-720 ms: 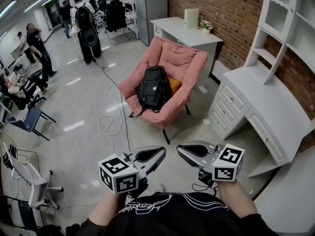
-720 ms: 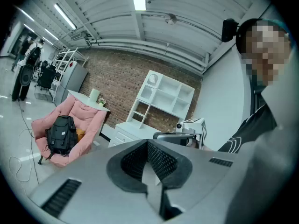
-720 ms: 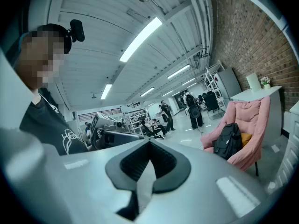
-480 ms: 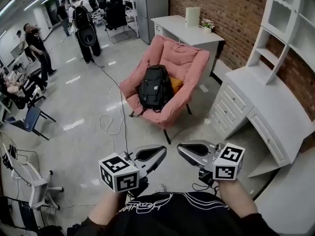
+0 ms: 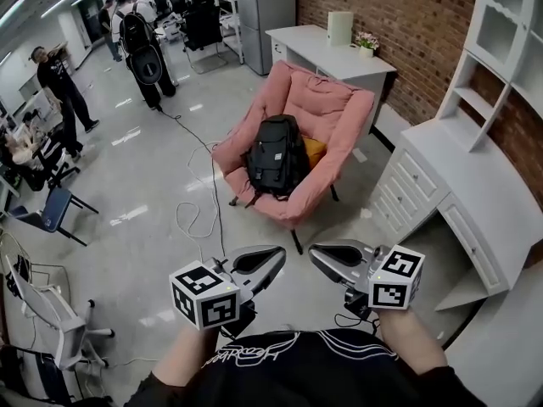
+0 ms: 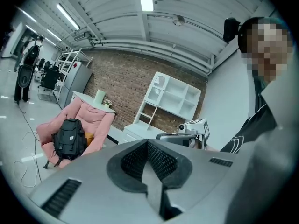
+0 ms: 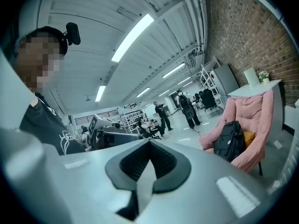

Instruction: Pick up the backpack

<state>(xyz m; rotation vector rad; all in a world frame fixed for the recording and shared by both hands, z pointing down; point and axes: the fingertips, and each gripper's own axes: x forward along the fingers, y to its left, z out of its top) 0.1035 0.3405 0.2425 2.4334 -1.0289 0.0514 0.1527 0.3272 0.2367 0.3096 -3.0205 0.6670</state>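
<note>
Left gripper (image 5: 270, 261): your jaws are pressed together, empty, near your chest.
Right gripper (image 5: 322, 259): pressed together too, empty, just beside the left.
Black backpack (image 5: 276, 155): upright on the pink armchair (image 5: 331, 108), far ahead, well apart from both grippers.
Progress: nothing grasped; approach, grip and lift remain.
Room: open floor ahead; cable (image 5: 197, 214) loops on the left, white drawer unit (image 5: 475, 197) edges the right.

Backpack (image 5: 276, 155): black matt woven cloth. Armchair (image 5: 331, 108): pink soft cloth, crumpled. Floor (image 5: 144, 185): grey, smooth, glossy, mirrors the lights. Wall (image 5: 407, 24): rough red brick. Cabinet (image 5: 475, 193): white painted, smooth. Left hand-held gripper (image 5: 276, 259) and right hand-held gripper (image 5: 316, 257): matt grey plastic, ribbed black pads (image 6: 163, 160).
</note>
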